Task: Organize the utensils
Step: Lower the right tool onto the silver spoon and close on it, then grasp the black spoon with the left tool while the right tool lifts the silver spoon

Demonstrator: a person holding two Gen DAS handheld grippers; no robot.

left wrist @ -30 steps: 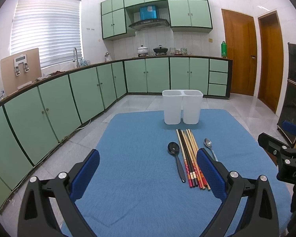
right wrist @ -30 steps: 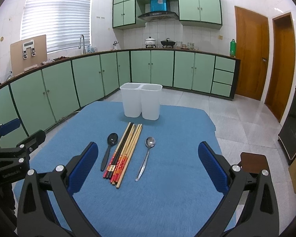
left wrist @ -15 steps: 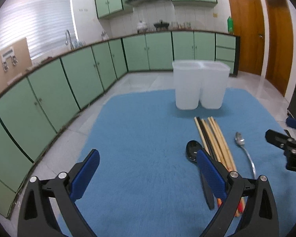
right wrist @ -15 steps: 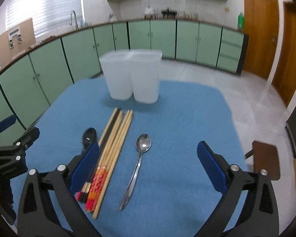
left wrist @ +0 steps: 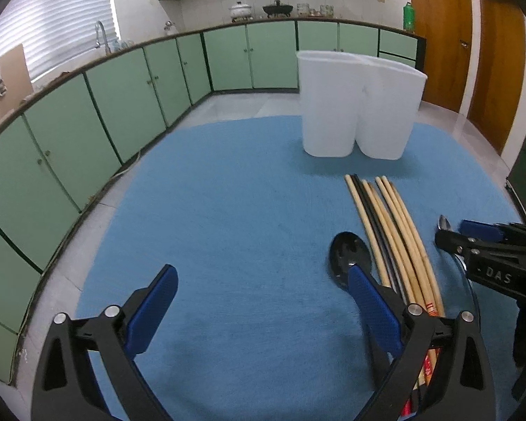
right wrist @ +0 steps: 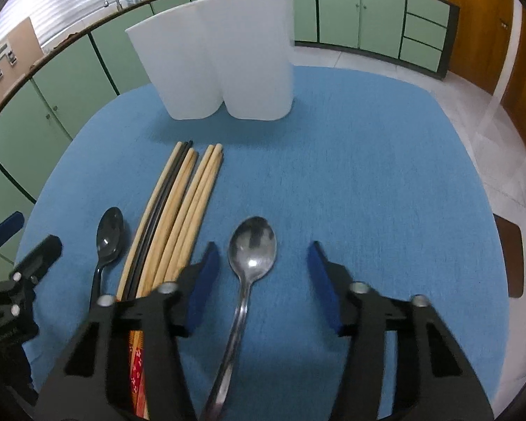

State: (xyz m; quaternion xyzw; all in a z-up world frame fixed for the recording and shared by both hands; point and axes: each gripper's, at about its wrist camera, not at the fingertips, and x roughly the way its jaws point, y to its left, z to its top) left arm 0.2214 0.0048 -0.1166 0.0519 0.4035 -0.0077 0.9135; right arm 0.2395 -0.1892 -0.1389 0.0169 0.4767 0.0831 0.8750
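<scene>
**Right claw straddles the metal spoon**

Right claw (right wrist: 261, 273) spread wide – metal spoon (right wrist: 250, 251) flat between its fingers, chopsticks (right wrist: 179, 210) just left. Left claw (left wrist: 259, 300) wide, beside the black spoon (left wrist: 350, 258). Blue surface (right wrist: 368, 175) bare rightward. White double holder (right wrist: 221, 56) behind. "DAS" legible.

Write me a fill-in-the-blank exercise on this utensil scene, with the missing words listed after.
1. The shiny metal spoon lies on the blue cloth mat between the open fingers of the ____ claw.
2. The bundle of wooden chopsticks lies between the metal spoon and the glossy ____ spoon.
3. The white plastic twin-compartment holder stands ____ at the far end of the mat.
4. The left claw is open and grips ____.

Missing words: right; black; upright; nothing
</scene>
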